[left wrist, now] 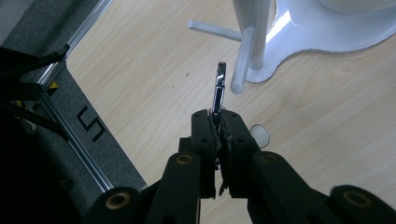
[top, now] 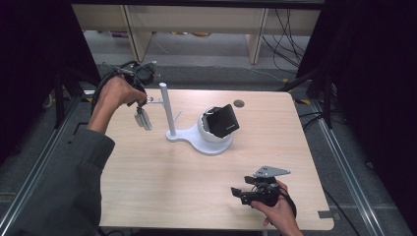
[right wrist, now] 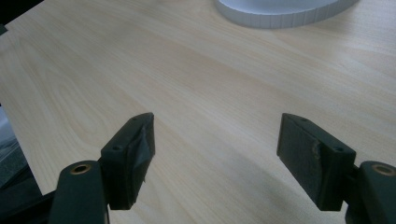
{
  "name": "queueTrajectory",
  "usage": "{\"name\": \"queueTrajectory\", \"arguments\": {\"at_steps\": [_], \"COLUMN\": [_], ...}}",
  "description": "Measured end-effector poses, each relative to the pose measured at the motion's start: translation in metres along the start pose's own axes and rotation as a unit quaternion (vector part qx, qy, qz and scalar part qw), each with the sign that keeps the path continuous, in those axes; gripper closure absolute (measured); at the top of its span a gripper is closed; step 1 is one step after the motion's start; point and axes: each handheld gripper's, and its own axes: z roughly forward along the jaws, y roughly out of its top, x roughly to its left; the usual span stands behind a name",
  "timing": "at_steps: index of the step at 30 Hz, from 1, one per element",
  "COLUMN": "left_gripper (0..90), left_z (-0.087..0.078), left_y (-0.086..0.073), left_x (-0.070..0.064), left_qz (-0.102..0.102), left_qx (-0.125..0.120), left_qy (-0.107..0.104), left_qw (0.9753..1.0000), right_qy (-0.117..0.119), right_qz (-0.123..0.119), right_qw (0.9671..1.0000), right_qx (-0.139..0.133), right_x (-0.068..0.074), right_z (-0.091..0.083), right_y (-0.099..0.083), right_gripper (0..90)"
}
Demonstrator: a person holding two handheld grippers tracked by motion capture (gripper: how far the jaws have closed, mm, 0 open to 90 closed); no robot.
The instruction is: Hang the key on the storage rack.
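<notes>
We see a thin shiny metal piece (left wrist: 219,88) pinched edge-on and upright, just beside a peg of the white stand (top: 169,110), the stand's tall post rising from a flat white base, a black box (top: 223,120) tilted in its round cup

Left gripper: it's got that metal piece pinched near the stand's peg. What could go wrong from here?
1. The left gripper pinches only the end of the thin metal piece, so it may twist or slip out.
2. The piece is close to the peg; a bump could rock the white stand.
3. The right gripper rests open, unable to steady the stand.
</notes>
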Motion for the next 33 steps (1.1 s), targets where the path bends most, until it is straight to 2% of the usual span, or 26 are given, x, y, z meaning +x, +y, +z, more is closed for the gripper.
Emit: {"name": "queueTrajectory", "arguments": {"at_steps": [1, 3, 5, 6, 12, 14, 16, 18, 24, 26, 28, 33], "left_gripper": [84.7, 84.7, 84.7, 84.7, 84.4, 84.4, 84.3, 84.1, 83.9, 83.5, 82.3, 80.4], "left_z": [-0.001, -0.001, 0.001, -0.001, 0.000, 0.000, 0.003, 0.003, 0.001, 0.001, -0.001, -0.002], "left_y": [0.002, 0.003, 0.004, 0.006, 0.008, 0.009, 0.009, 0.010, 0.013, 0.013, 0.012, 0.007], "left_x": [-0.001, -0.003, -0.005, -0.006, -0.014, -0.015, -0.018, -0.019, -0.024, -0.025, -0.025, -0.022], "left_qz": [0.001, 0.002, 0.002, 0.004, 0.019, 0.021, 0.019, 0.024, 0.033, 0.031, 0.033, 0.030], "left_qx": [-0.001, 0.002, -0.004, 0.004, 0.006, 0.012, 0.001, 0.003, 0.010, 0.003, 0.010, 0.008], "left_qy": [-0.003, 0.000, 0.002, 0.003, 0.010, 0.009, 0.012, 0.013, -0.002, -0.001, -0.003, -0.002], "left_qw": [1.0000, 1.0000, 1.0000, 1.0000, 0.9998, 0.9997, 0.9997, 0.9996, 0.9994, 0.9995, 0.9994, 0.9995], "right_qy": [-0.008, -0.010, -0.002, -0.004, -0.004, -0.006, -0.006, -0.008, -0.009, -0.009, -0.008, -0.009], "right_qz": [-0.005, -0.004, -0.004, -0.006, -0.002, -0.010, -0.009, -0.009, -0.010, -0.010, -0.009, -0.008], "right_qw": [0.9999, 0.9999, 1.0000, 0.9999, 0.9999, 0.9999, 0.9999, 0.9999, 0.9999, 0.9999, 0.9999, 0.9999], "right_qx": [0.007, 0.006, 0.001, 0.008, 0.010, 0.008, 0.008, 0.010, 0.011, 0.010, 0.011, 0.012], "right_x": [0.000, 0.000, 0.000, 0.000, 0.000, -0.002, -0.002, -0.002, -0.002, -0.002, -0.002, -0.002], "right_z": [-0.002, -0.002, 0.000, -0.001, 0.000, 0.000, 0.000, -0.001, 0.000, 0.000, 0.000, 0.000], "right_y": [0.001, 0.001, 0.000, 0.000, 0.000, 0.000, 0.000, 0.000, 0.000, 0.000, 0.000, 0.000], "right_gripper": [28.8, 28.8, 28.8, 28.8, 28.8, 28.7, 28.8, 28.8, 28.7, 28.7, 28.7, 28.7]}}
